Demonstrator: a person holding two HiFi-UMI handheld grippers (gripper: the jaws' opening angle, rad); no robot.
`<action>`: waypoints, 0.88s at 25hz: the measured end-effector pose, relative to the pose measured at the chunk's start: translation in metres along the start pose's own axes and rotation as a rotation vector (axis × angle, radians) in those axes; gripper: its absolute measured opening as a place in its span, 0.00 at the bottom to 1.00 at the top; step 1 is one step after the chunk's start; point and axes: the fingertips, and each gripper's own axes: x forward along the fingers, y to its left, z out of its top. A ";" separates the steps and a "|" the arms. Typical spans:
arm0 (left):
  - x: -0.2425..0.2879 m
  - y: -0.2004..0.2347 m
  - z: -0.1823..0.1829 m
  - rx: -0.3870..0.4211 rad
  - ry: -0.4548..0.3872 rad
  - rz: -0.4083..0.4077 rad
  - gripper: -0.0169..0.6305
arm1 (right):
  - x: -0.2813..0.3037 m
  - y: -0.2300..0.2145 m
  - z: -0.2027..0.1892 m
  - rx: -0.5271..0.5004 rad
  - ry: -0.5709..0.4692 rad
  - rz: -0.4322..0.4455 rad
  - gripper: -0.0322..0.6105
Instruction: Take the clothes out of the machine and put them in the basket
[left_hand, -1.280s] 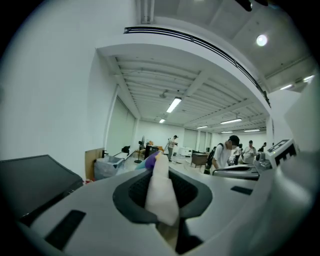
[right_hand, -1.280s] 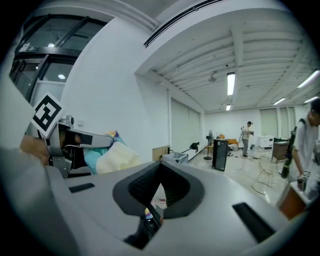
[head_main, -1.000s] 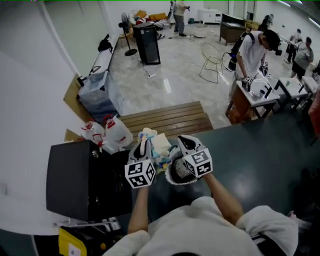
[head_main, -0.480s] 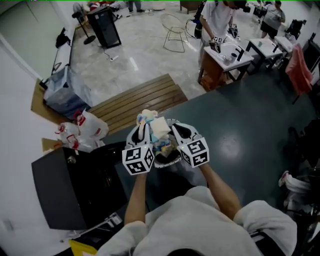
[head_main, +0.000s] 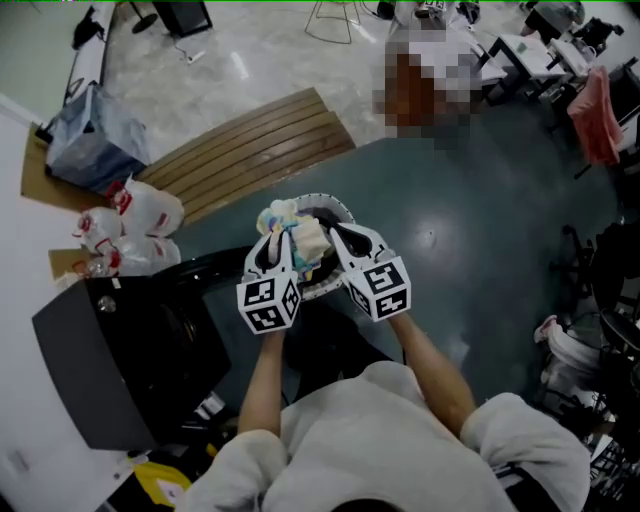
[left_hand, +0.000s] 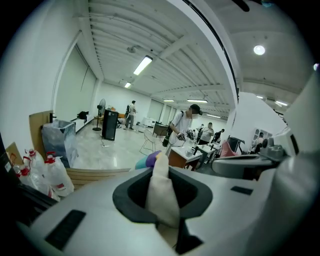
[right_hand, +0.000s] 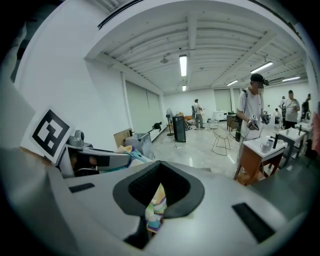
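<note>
- The machine (head_main: 95, 365), a black box, occupies the far left of the head view, just beside my left forearm.
- White plastic bags with red print (head_main: 135, 218) lie past the machine. A cardboard sheet (head_main: 35, 165) and a grey-blue wrapped bin (head_main: 88, 135) stand further back, against the wall.
- A slatted wooden bench (head_main: 245, 155) runs diagonally between the bags and the basket. It is near the basket and does not touch it.
- Left gripper (head_main: 278, 238): the jaws are clamped on a fold of cream cloth (left_hand: 162, 192), which fills the gap between them.
- The clothes (head_main: 295, 228), a pale bundle of cream, yellow and blue, hang between the two grippers, directly over the basket (head_main: 338, 208).
- Only the basket's white rim shows, behind and below the bundle. The bundle and both grippers block my sight of the opening, so I cannot tell whether the clothes rest inside.
- Right gripper (head_main: 335, 238): the jaws are closed on a strip of multicoloured cloth (right_hand: 156, 212).
- The dark green floor (head_main: 480, 230) extends to the right of the basket.
- A pink cloth (head_main: 597, 110) hangs over furniture at the far right edge, well apart from the work.
- In the right gripper view, a person in a white shirt (right_hand: 252, 107) stands at a brown table (right_hand: 257, 160), well away from both grippers.
</note>
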 end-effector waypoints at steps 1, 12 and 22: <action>0.007 0.002 -0.008 -0.008 0.014 0.002 0.14 | 0.005 -0.004 -0.006 0.006 0.012 0.001 0.08; 0.081 0.022 -0.103 -0.088 0.133 0.033 0.14 | 0.027 -0.056 -0.074 0.041 0.116 -0.017 0.08; 0.116 0.018 -0.162 0.017 0.203 0.013 0.30 | 0.035 -0.070 -0.123 0.072 0.182 -0.021 0.08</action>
